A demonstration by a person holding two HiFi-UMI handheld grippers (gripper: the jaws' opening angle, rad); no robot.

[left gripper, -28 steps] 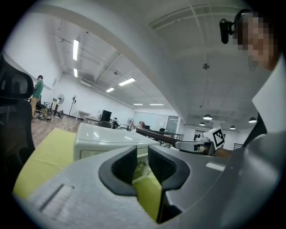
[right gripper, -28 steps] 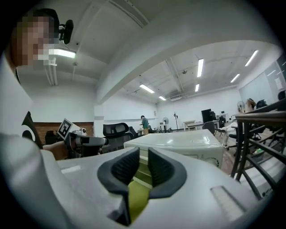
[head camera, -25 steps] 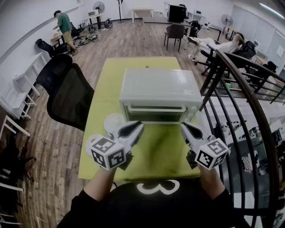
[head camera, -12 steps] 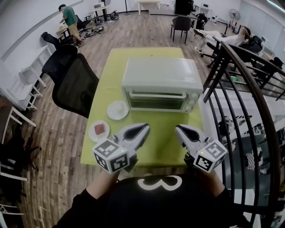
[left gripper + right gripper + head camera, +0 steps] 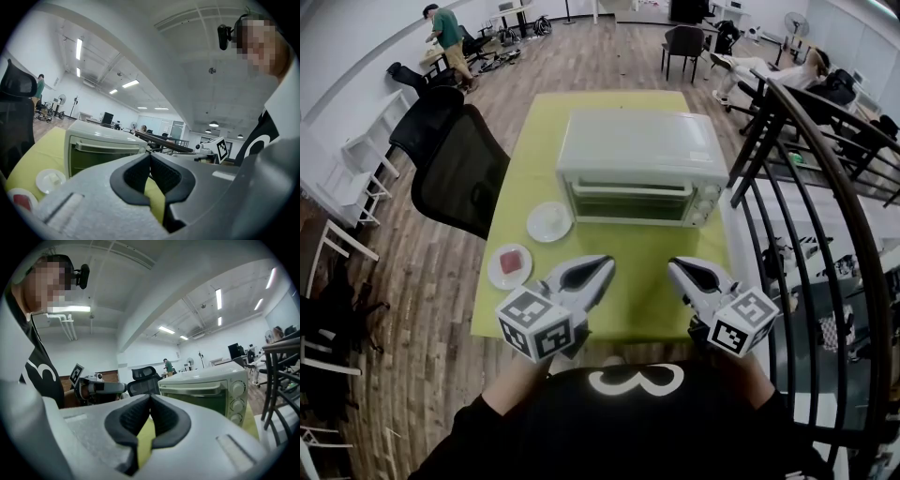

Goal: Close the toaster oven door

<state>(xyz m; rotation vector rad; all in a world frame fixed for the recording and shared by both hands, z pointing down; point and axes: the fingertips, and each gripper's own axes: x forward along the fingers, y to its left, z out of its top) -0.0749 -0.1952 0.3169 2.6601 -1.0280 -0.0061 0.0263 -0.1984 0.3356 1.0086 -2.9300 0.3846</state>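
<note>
Toaster oven sits mid-table, its door looking already shut, so the closing step seems done. Left gripper and right gripper hover near the table's near edge, fingers together, empty. Next: at most a press-check on the door.

The toaster oven stands on the table. A plate lies before its left corner. A second plate, nearer and further left, perhaps carries something small. A chair stands left of the table.
</note>
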